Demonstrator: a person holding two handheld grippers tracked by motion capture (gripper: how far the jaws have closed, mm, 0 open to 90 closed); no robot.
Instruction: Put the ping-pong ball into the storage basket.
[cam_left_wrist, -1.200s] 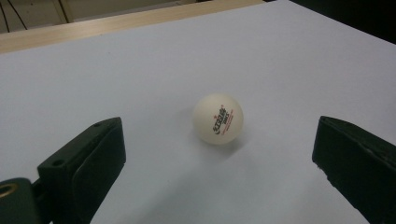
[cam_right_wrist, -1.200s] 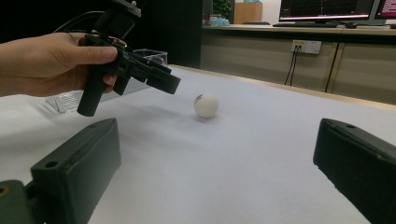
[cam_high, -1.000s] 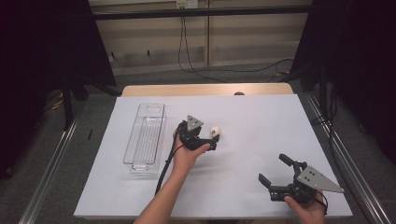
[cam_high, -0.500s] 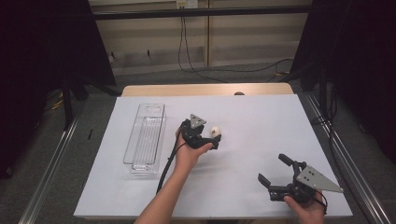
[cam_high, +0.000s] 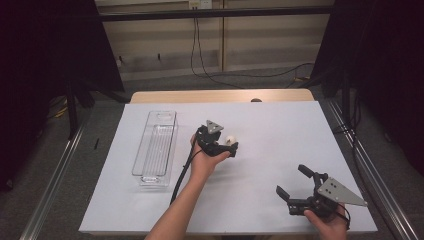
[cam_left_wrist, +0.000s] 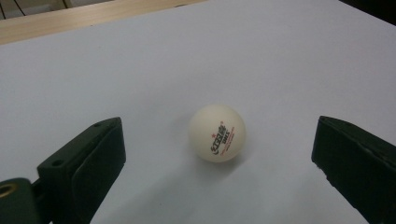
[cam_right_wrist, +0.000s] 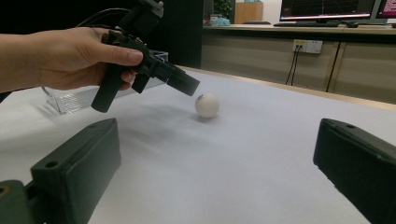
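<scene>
1. The left gripper (cam_high: 226, 146) hovers mid-table, its jaws spread wide on either side of the white ping-pong ball (cam_left_wrist: 217, 133), touching nothing
2. The ball rests on the white table (cam_high: 280, 130), right of the clear plastic tray (cam_high: 155, 147)
3. The right gripper (cam_high: 296, 183) sits near the table's front edge, jaws wide open and empty

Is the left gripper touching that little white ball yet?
Apart. The left gripper view shows the ball on the table with bare surface between it and both open jaws.

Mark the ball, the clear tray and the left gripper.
ball (cam_left_wrist: 217, 133): left gripper view, middle of its printed face.
clear tray (cam_high: 141, 149): high view, left wall.
left gripper (cam_high: 229, 148): high view, midway between its fingertips.
</scene>
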